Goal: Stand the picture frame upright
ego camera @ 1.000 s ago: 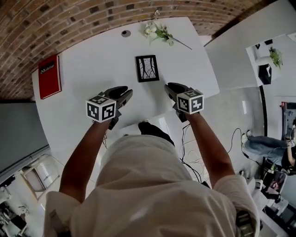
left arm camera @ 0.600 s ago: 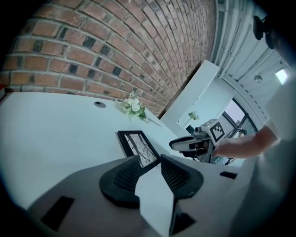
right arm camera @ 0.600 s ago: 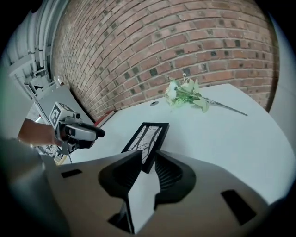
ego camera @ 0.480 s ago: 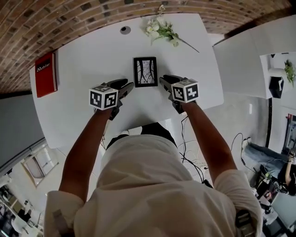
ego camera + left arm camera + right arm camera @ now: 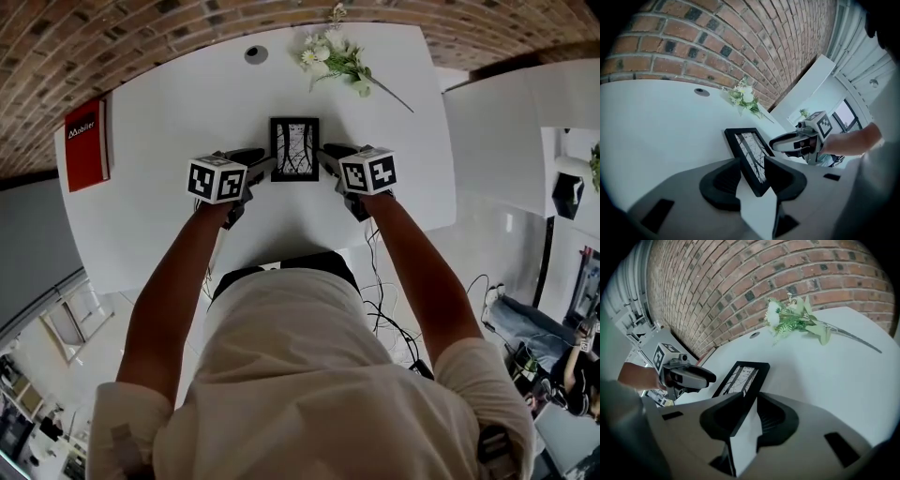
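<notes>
Both grippers have come forward and down over the white bench [image 5: 187, 103] since the earlier frames, from its near edge to the 2 long sides of the black rectangular picture frame [image 5: 294, 148]. That frame lies flat in the middle of the bench, picture side up, showing a black-and-white print of bare branches. Its short edges face the person and the red brick wall [image 5: 141, 28].

The grey left gripper [image 5: 265, 165], with a marker cube [image 5: 217, 179] on its back, has its tip at the frame's left edge, close to the near corner. Its black fingers [image 5: 723, 180] have just been opening and now stand released, wide apart. The frame's near corner shows in the gap between them, and neither pad presses on it.

The right gripper [image 5: 325, 155] sits opposite, at the frame's right edge. Its fingers [image 5: 776, 416] are also released and apart, with the frame's near right corner in the gap. Whether 1 of them brushes the rim I cannot tell.

A spray of white flowers [image 5: 333, 61] with green leaves lies at the far edge, near a round grey cable hole [image 5: 256, 54]. A red book [image 5: 86, 145] lies by the bench's left edge, well apart from the frame.
</notes>
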`<state>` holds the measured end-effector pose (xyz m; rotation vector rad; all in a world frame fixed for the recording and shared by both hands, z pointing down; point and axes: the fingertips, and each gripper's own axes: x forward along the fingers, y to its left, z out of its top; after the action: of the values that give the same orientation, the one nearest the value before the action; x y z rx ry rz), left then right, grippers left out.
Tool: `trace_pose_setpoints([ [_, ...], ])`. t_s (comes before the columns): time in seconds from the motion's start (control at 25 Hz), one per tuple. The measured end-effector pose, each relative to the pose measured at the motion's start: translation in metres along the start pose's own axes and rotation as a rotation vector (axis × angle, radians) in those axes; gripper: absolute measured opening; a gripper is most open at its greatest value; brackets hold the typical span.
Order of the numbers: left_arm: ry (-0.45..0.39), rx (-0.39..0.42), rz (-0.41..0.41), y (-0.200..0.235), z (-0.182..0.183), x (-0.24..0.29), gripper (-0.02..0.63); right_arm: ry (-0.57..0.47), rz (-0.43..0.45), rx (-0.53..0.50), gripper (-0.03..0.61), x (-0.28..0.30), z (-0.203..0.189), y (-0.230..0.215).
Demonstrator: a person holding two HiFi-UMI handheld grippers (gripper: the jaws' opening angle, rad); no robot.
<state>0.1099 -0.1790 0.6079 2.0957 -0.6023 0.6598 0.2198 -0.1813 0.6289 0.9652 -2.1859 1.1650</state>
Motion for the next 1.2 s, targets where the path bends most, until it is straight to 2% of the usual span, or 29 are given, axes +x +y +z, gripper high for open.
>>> trace_pose_setpoints([
  [0.56, 0.093, -0.019, 0.028, 0.016, -0.003, 0.025, 0.151, 0.080, 0.044, 0.004, 0.077, 0.014, 0.002, 0.001],
  [0.72, 0.091, -0.025, 0.009, 0.016, -0.002, 0.030, 0.140, 0.093, 0.059, 0.022, 0.077, 0.017, 0.002, 0.001],
  [0.84, 0.088, -0.035, 0.029, 0.019, -0.001, 0.031, 0.094, 0.100, 0.078, 0.057, 0.077, 0.017, 0.001, 0.000],
  [1.0, 0.076, -0.055, 0.039, 0.018, -0.002, 0.030, 0.097, 0.095, 0.087, 0.070, 0.077, 0.017, 0.002, 0.001],
  [1.2, 0.075, -0.015, 0.061, 0.012, -0.003, 0.027, 0.107, 0.091, 0.084, 0.067, 0.077, 0.014, 0.002, 0.002],
])
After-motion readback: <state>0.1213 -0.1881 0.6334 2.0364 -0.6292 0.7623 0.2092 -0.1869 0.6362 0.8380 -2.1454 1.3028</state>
